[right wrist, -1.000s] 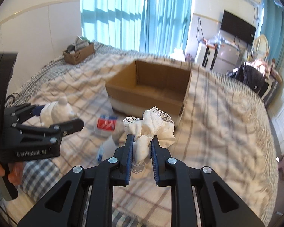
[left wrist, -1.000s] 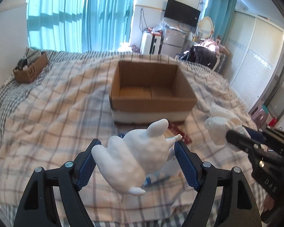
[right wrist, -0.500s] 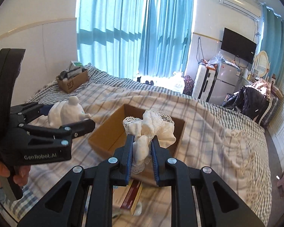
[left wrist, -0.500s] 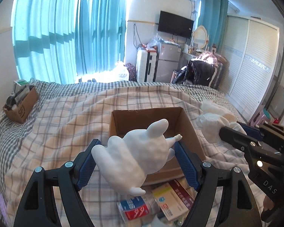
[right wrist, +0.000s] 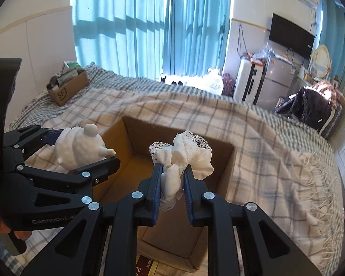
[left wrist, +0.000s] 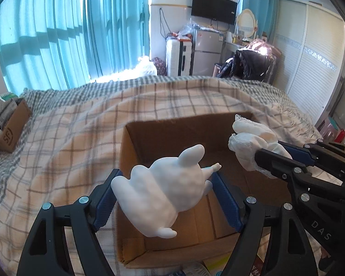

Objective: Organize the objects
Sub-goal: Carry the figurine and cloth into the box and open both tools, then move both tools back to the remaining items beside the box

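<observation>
My left gripper (left wrist: pixel 165 184) is shut on a white animal figurine (left wrist: pixel 163 188), held above the near part of an open, empty cardboard box (left wrist: pixel 135 151) on the plaid bed. My right gripper (right wrist: pixel 171 177) is shut on a white lace cloth bundle (right wrist: pixel 184 154), held over the same box (right wrist: pixel 225 161). In the left wrist view the right gripper (left wrist: pixel 271 158) with the cloth (left wrist: pixel 250 142) is over the box's right side. In the right wrist view the left gripper (right wrist: pixel 80 149) with the figurine (right wrist: pixel 80 149) is at the box's left edge.
A small brown box (left wrist: pixel 7 124) with items sits at the bed's far left, also in the right wrist view (right wrist: pixel 66 89). Packets (left wrist: pixel 195 269) lie on the bed just in front of the big box. The plaid blanket (left wrist: pixel 69 138) surrounds the box.
Both grippers have moved forward with their loads, from in front of the box to above its opening. The packets on the bed have slipped to the bottom edge of view.
</observation>
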Demonstrator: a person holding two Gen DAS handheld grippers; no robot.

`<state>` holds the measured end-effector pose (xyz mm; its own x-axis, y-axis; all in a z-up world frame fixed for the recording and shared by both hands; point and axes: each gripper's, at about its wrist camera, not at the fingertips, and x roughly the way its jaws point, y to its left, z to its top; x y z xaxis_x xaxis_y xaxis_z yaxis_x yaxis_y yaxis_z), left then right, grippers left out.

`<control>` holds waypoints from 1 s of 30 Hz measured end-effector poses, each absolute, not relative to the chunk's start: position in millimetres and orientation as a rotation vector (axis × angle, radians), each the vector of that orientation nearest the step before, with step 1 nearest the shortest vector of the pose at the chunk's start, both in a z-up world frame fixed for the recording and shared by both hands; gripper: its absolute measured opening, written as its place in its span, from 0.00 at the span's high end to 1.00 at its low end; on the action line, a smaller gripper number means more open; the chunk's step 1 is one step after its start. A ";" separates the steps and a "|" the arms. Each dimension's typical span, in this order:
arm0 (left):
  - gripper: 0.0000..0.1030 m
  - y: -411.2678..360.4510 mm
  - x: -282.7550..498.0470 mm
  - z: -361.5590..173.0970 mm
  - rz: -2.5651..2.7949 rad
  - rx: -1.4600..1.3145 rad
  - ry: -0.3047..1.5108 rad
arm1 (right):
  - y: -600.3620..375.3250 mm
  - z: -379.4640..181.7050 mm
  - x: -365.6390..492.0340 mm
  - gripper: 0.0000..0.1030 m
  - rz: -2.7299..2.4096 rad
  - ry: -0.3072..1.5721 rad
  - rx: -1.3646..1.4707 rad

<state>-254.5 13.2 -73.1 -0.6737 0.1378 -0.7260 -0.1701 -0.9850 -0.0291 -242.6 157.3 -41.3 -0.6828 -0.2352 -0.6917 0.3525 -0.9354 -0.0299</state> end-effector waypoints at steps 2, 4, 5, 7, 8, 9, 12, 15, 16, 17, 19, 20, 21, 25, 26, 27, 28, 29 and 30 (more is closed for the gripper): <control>0.21 13.6 -256.8 -83.1 2.719 -1.195 0.048 | 158.5 -46.7 -245.7 0.83 -2.609 0.241 1.053; 0.21 18.0 -255.8 -88.8 2.710 -1.199 0.050 | 159.9 -49.5 -247.2 0.83 -2.607 0.236 1.062; 0.21 18.1 -256.3 -91.8 2.709 -1.207 0.060 | 160.9 -50.4 -247.1 0.83 -2.608 0.232 1.067; 0.20 21.1 -254.8 -93.2 2.691 -1.219 0.068 | 163.9 -49.9 -245.8 0.79 -2.622 0.224 1.068; 0.20 21.0 -253.1 -92.4 2.689 -1.215 0.067 | 163.0 -47.6 -244.4 0.72 -2.630 0.218 1.061; 0.18 21.1 -251.7 -90.9 2.692 -1.210 0.068 | 164.7 -44.9 -242.0 0.58 -2.639 0.207 1.053; 0.03 20.6 -242.5 -80.8 2.739 -1.168 0.084 | 172.1 -32.8 -232.3 0.36 -2.683 0.157 1.005; 0.02 17.0 -232.3 -67.2 2.745 -1.134 0.071 | 178.5 -15.7 -220.2 0.30 -2.703 0.127 0.972; 0.02 15.6 -228.5 -61.7 2.750 -1.133 0.066 | 178.9 -10.5 -216.2 0.29 -2.716 0.125 0.965; 0.02 14.1 -223.6 -55.1 2.759 -1.126 0.062 | 180.5 -5.1 -210.9 0.28 -2.729 0.121 0.954; 0.02 9.8 -212.1 -40.0 2.777 -1.101 0.054 | 183.6 9.1 -198.1 0.28 -2.740 0.104 0.931; 0.01 7.5 -205.5 -32.3 2.789 -1.085 0.050 | 183.8 14.4 -191.2 0.28 -2.740 0.102 0.924; 0.00 5.7 -199.6 -25.6 2.799 -1.073 0.047 | 184.5 21.9 -183.8 0.27 -2.742 0.104 0.913; 0.00 -5.5 -168.7 7.3 2.835 -1.006 0.017 | 183.8 55.9 -146.3 0.22 -2.765 0.159 0.845; 0.00 -8.7 -159.4 15.1 2.839 -0.993 0.004 | 183.9 65.8 -134.9 0.21 -2.771 0.173 0.823; 0.00 -10.8 -152.3 21.0 2.846 -0.981 -0.007 | 184.4 71.6 -127.7 0.20 -2.772 0.180 0.810; 0.00 -13.6 -144.0 26.8 2.851 -0.967 -0.016 | 184.1 81.7 -115.9 0.20 -2.773 0.187 0.789; 0.00 -16.8 -133.9 32.9 2.858 -0.944 -0.024 | 183.2 86.9 -108.5 0.19 -2.772 0.190 0.773; 0.00 -18.3 -125.3 37.1 2.865 -0.928 -0.020 | 182.1 95.4 -96.5 0.17 -2.766 0.193 0.747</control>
